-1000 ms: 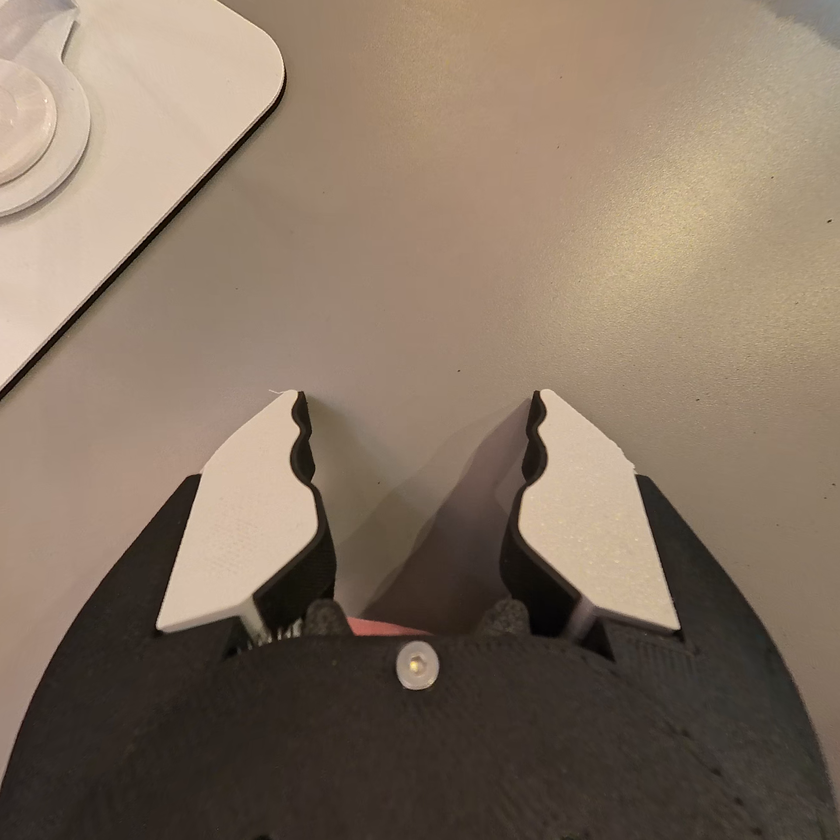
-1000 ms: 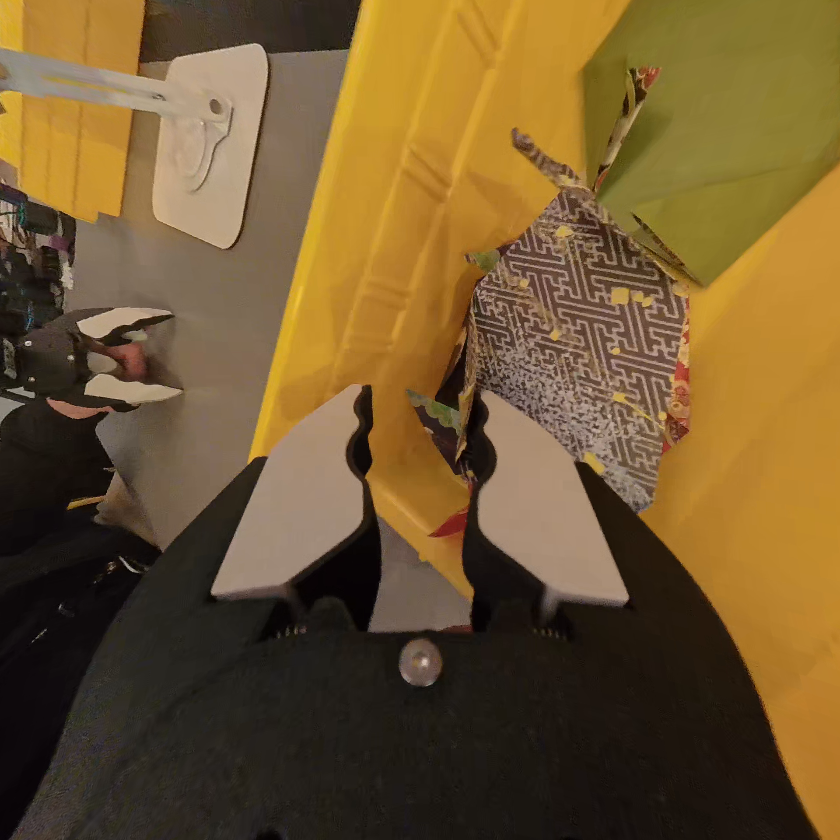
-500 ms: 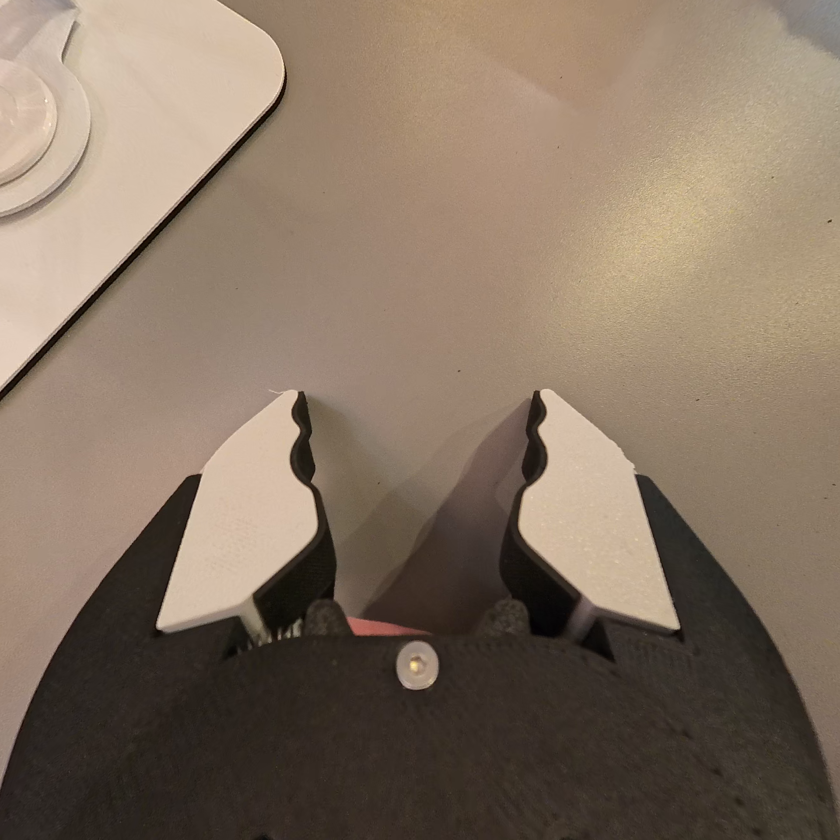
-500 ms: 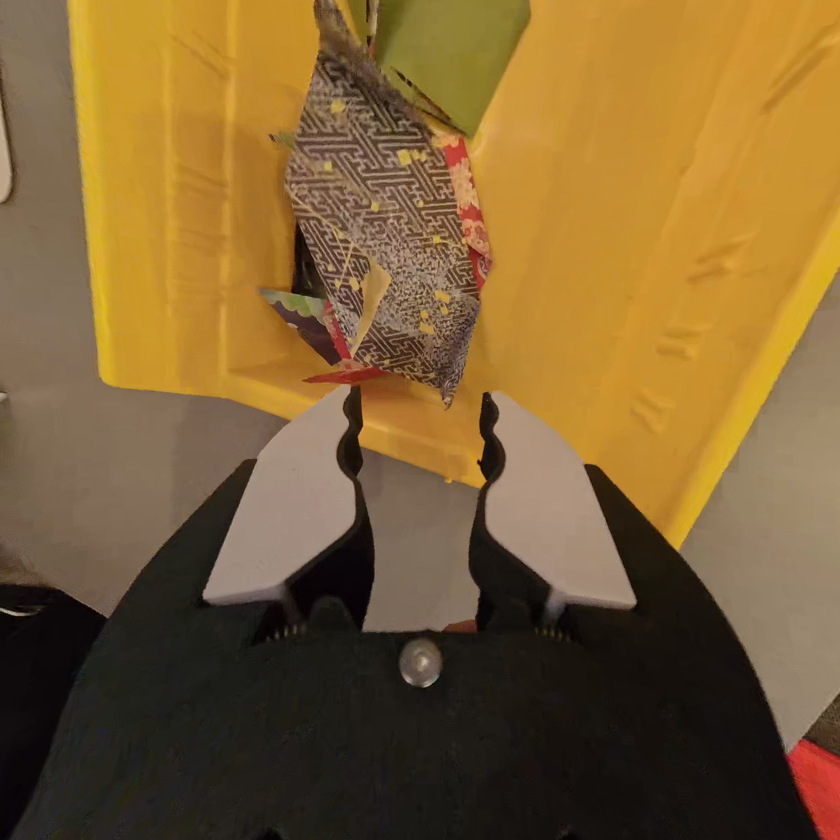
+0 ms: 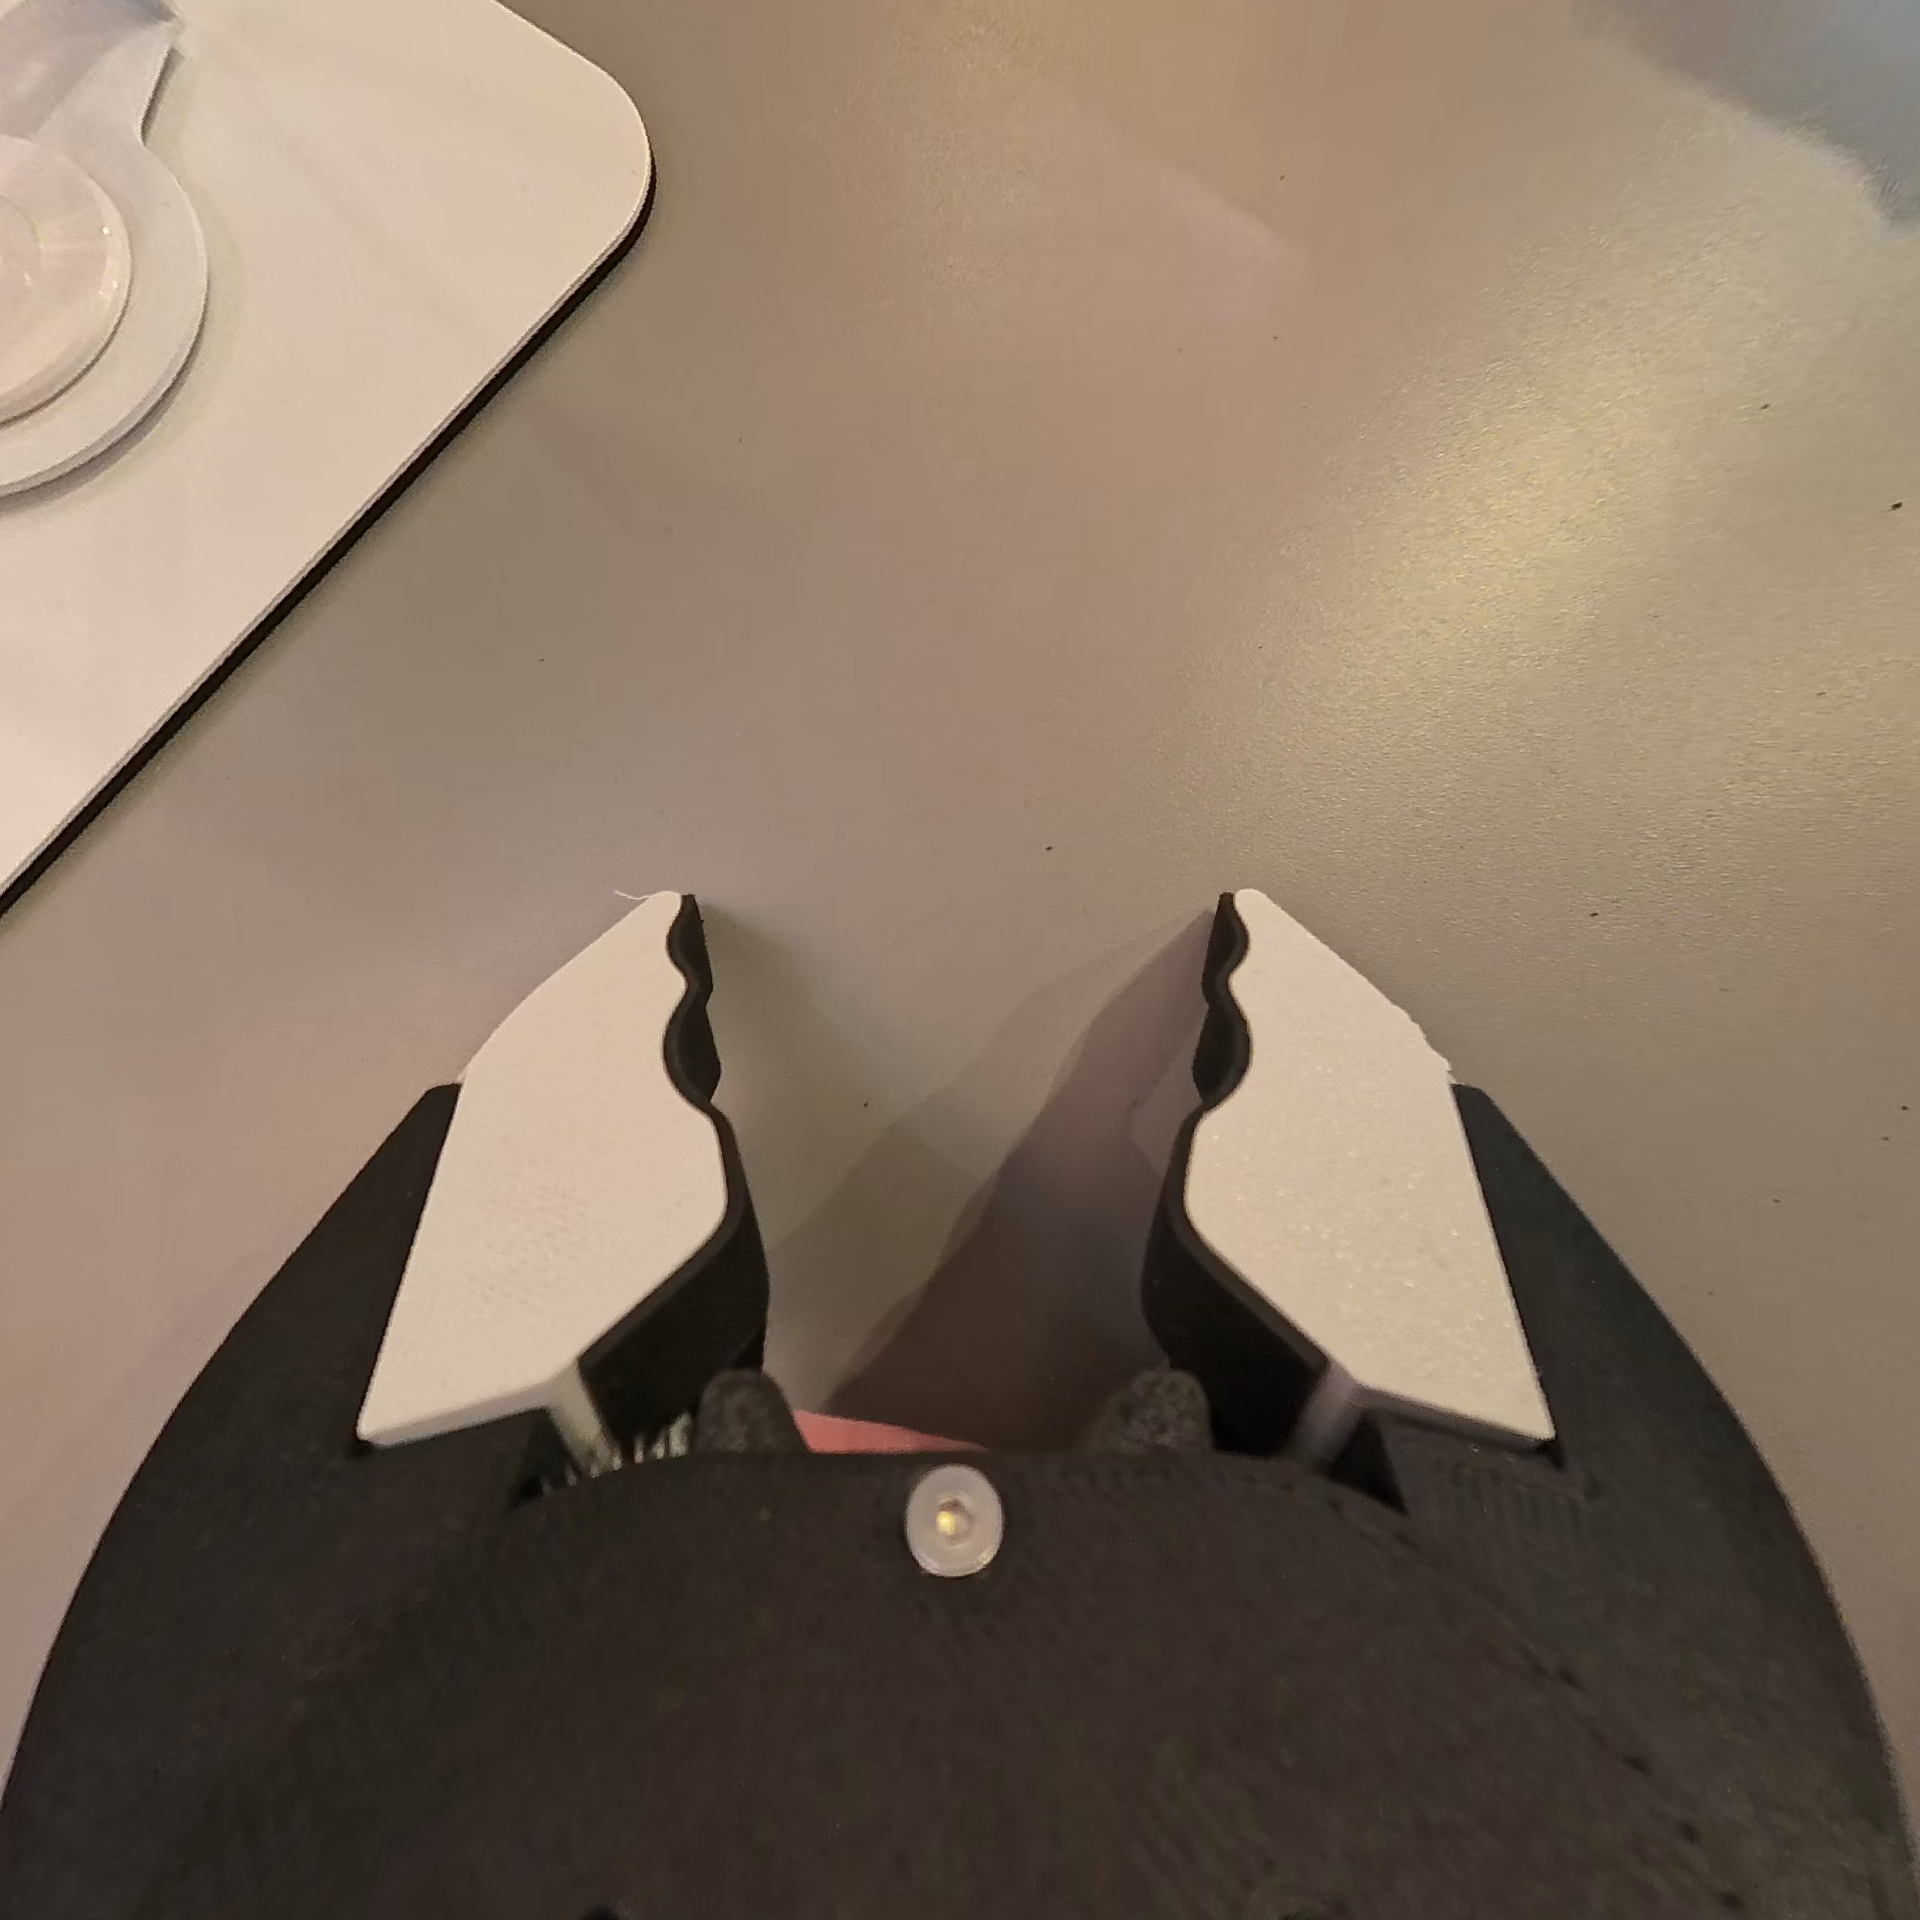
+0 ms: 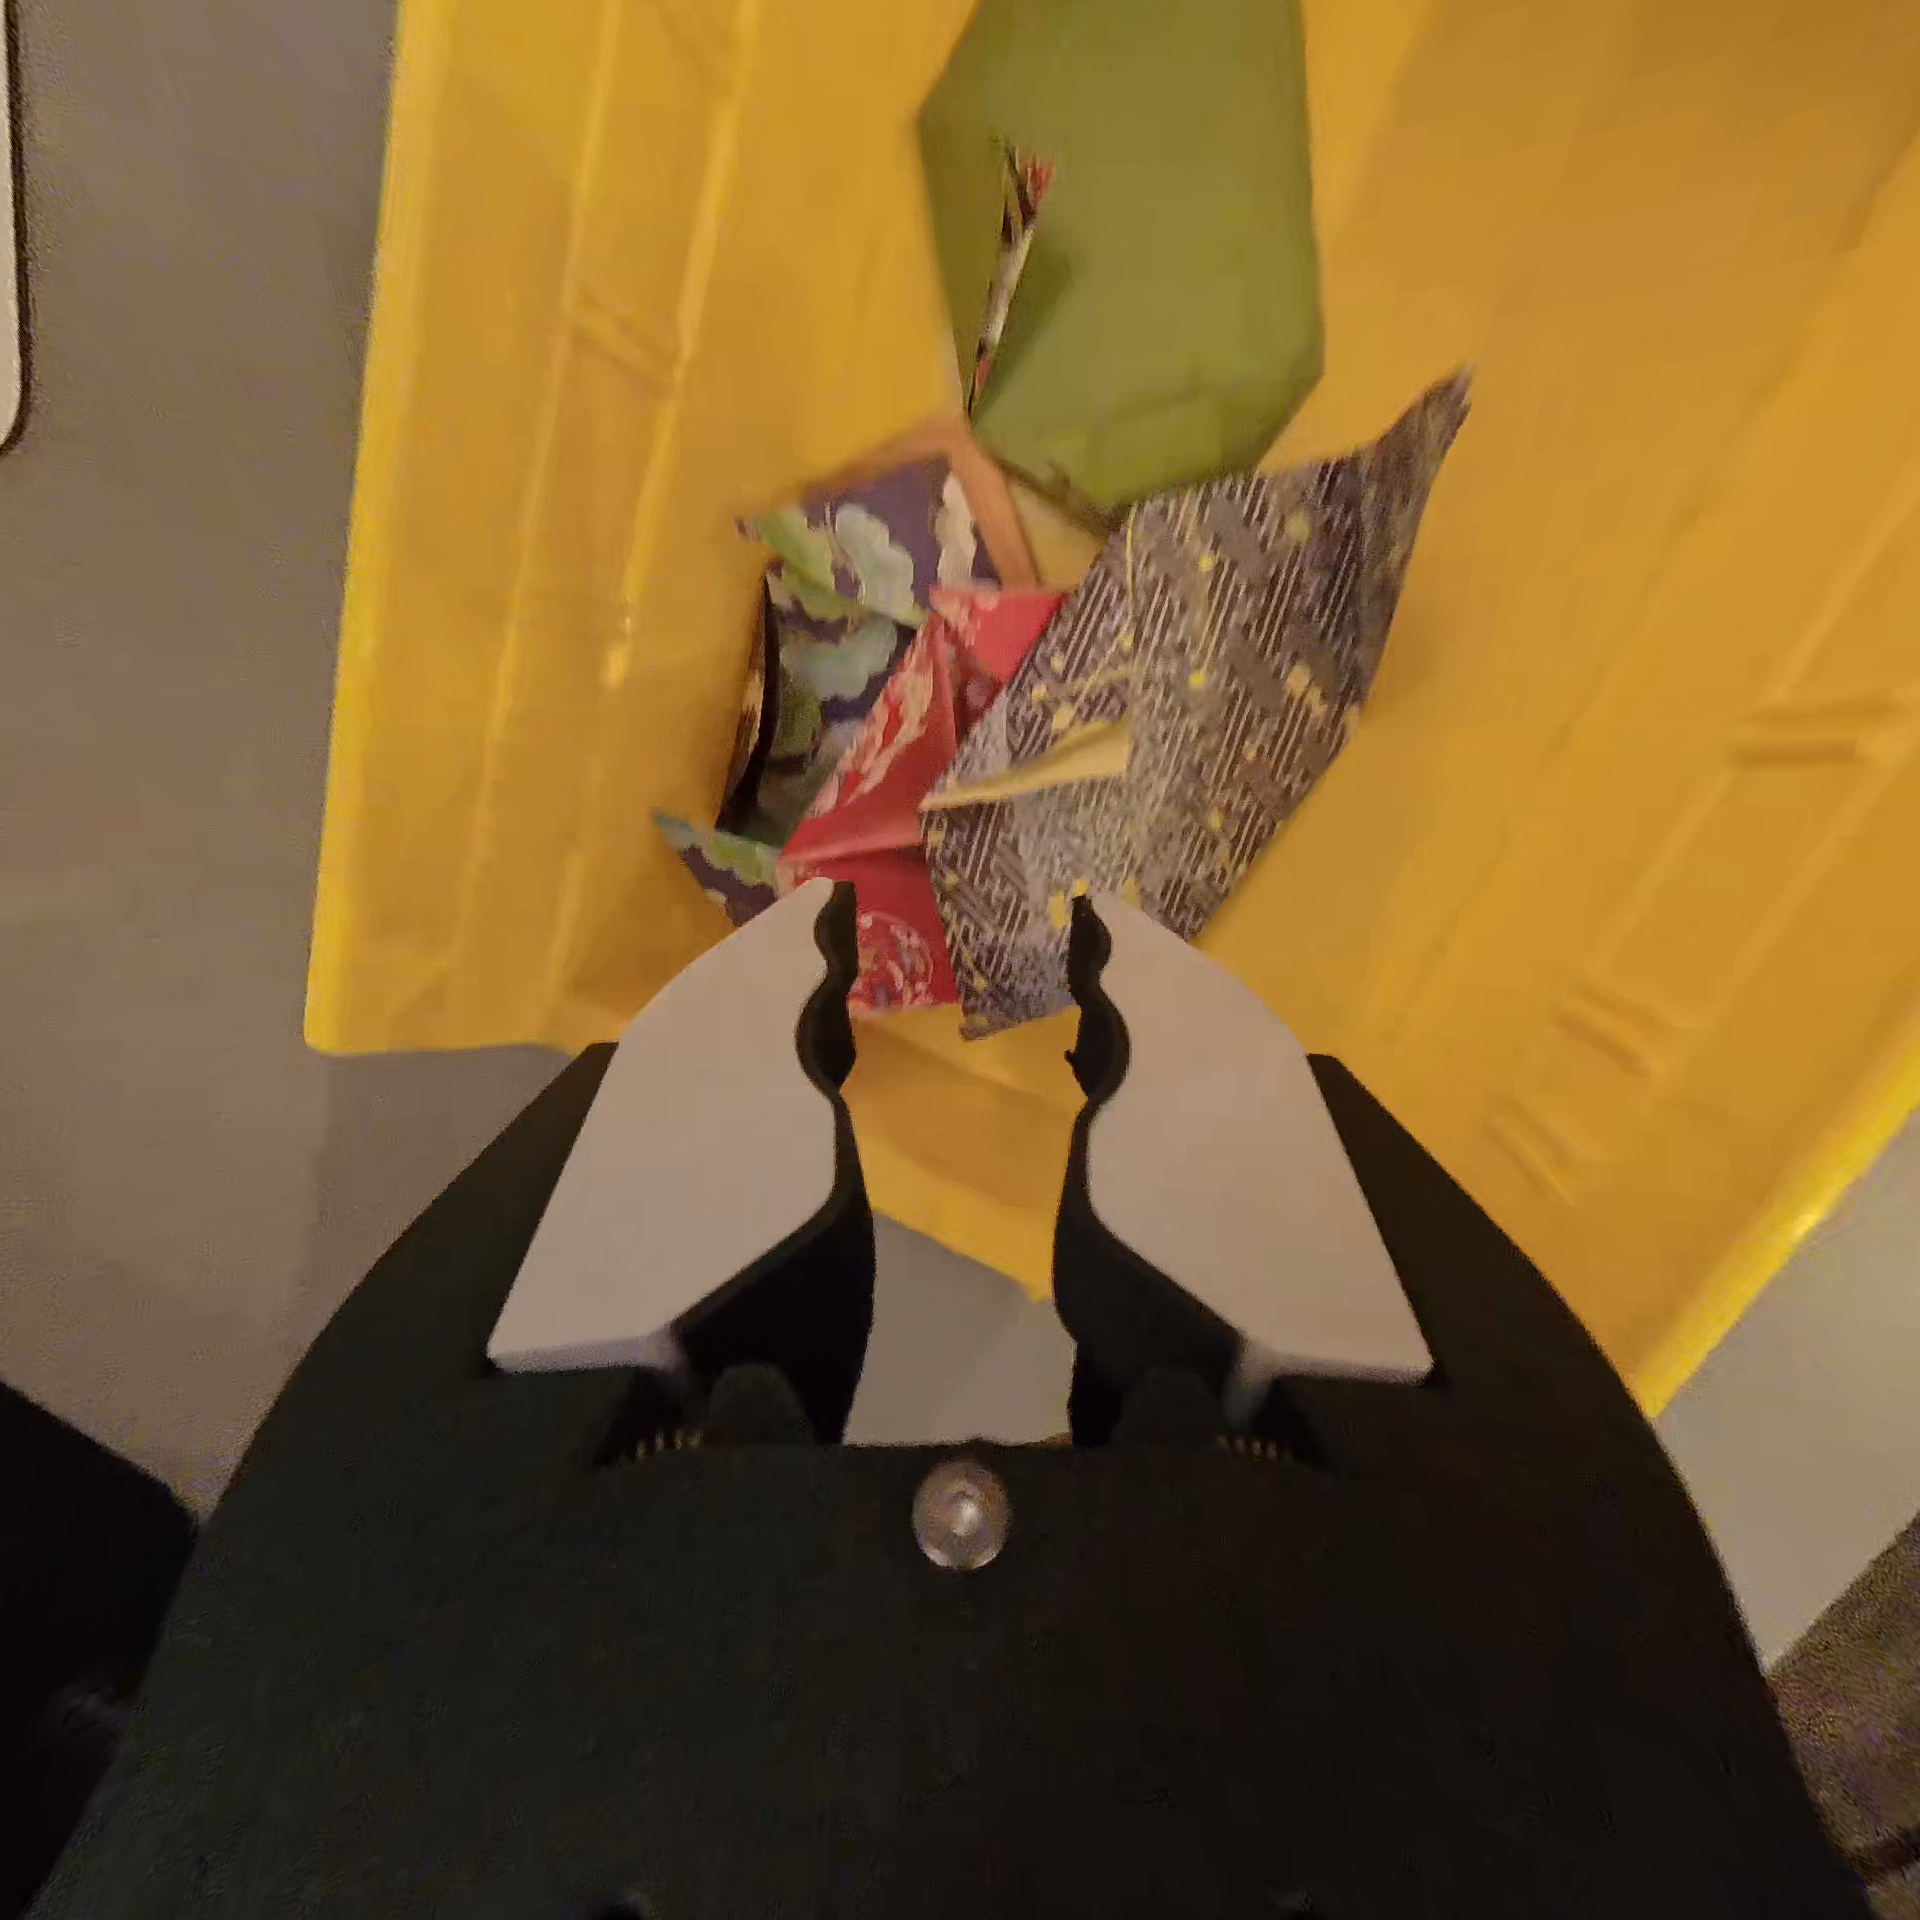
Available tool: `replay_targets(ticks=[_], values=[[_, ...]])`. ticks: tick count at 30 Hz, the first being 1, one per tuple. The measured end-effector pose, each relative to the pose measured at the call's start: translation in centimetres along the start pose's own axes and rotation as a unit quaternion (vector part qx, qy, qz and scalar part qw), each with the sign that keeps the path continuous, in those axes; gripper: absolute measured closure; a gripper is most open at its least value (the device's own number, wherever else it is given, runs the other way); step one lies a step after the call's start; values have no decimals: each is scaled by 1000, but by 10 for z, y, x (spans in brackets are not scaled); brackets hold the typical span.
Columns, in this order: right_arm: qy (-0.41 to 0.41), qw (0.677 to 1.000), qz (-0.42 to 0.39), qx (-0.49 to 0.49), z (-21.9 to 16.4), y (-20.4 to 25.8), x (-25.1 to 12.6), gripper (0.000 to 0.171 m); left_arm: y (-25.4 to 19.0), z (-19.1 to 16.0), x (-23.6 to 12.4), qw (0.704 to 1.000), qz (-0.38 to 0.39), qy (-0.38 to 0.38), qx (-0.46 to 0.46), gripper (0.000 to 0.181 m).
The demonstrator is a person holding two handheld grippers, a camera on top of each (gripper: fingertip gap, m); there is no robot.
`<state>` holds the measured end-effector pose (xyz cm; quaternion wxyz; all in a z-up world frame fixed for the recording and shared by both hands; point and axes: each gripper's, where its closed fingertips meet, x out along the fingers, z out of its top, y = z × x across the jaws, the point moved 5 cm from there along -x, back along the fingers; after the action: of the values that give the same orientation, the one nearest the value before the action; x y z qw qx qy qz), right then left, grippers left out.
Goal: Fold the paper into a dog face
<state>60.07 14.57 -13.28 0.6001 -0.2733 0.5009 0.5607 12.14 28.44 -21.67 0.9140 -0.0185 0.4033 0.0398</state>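
In the right wrist view a yellow bin (image 6: 1558, 520) holds several folded papers: a grey maze-patterned one with gold flecks (image 6: 1174, 727), a red one (image 6: 894, 810), a purple floral one (image 6: 852, 582) and a green one (image 6: 1122, 260). My right gripper (image 6: 961, 909) is open and empty, its tips just in front of the red and grey papers at the bin's near edge. My left gripper (image 5: 956, 914) is open and empty, low over the bare grey table (image 5: 1143, 520). No paper shows in the left wrist view.
A white rounded board (image 5: 312, 364) with a clear round disc (image 5: 52, 281) lies at the far left of the left gripper. The grey table (image 6: 156, 727) lies left of the bin. A dark patterned surface (image 6: 1849, 1683) shows at the lower right. The tips of one gripper are about 45 centimetres away from the tips of the other.
The right gripper has swung round over the bin; the papers have shifted, the grey patterned one now lying to the right with the red and purple ones uncovered. The left gripper has not moved.
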Motion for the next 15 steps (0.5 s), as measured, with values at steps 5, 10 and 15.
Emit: replay_targets(ticks=[5, 10, 15], values=[[-2, 999, -6, -36, 49, -6, 21, 124, 0, 0, 0, 1000, 0, 0, 0, 91], [74, 996, -38, -32, 60, -20, 68, 128, 0, 0, 0, 1000, 0, 0, 0, 91], [72, 993, -80, -42, 64, -23, 80, 159, 0, 0, 0, 1000, -1, 0, -1, 91]])
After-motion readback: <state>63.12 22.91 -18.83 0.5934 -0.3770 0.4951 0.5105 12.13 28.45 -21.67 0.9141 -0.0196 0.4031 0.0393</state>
